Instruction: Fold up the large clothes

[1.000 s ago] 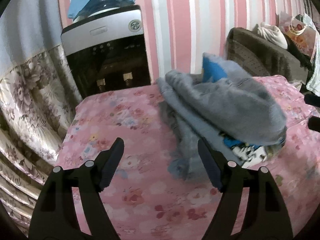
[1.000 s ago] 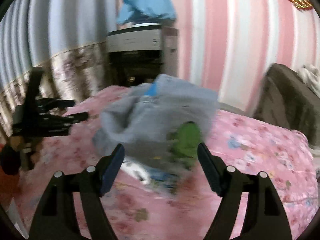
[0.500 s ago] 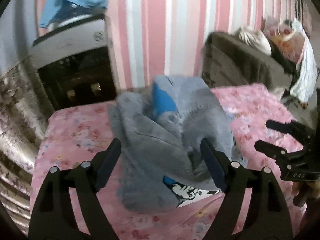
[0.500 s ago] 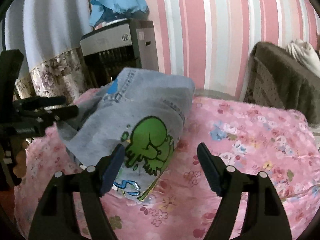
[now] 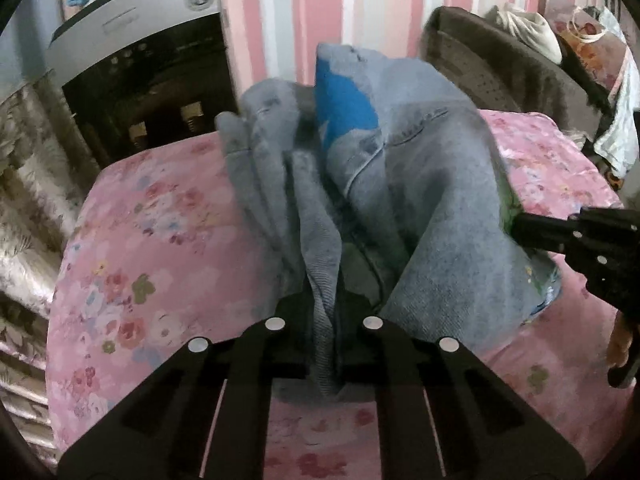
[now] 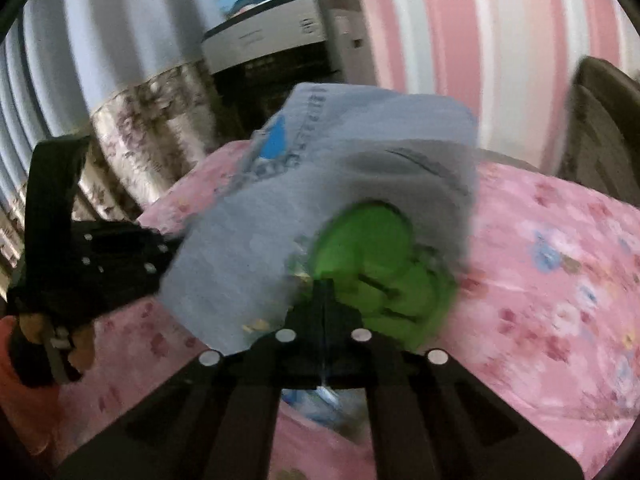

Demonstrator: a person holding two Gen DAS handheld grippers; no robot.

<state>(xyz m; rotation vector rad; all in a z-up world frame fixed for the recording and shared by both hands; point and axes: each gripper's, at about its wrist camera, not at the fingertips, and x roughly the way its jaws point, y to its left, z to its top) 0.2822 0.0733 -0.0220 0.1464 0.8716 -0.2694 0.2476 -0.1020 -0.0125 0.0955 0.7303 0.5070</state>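
Observation:
A grey garment (image 5: 420, 160) with a blue patch (image 5: 344, 108) lies bunched on the pink floral bed cover (image 5: 160, 220). My left gripper (image 5: 323, 308) is closing its jaws on a hanging fold at the garment's near edge, and the cloth is pinched between the pads. The right gripper (image 5: 520, 228) reaches into the heap from the right. In the right wrist view the garment (image 6: 248, 240) shows a green cartoon print (image 6: 368, 240). My right gripper (image 6: 323, 292) is closing tight on the cloth edge just below that print. The left gripper (image 6: 152, 256) meets the garment's left side there.
A water dispenser (image 5: 140, 40) draped with blue cloth stands against the pink striped wall behind the bed. A floral curtain (image 5: 24, 160) hangs at left. At back right stands a brown chair (image 5: 500, 68) with bags (image 5: 580, 32). A hand (image 6: 36, 324) grips the left tool.
Both grippers came forward and down onto the garment. Their wide-open jaws closed, the left on a grey fold, the right on the edge by the green print.

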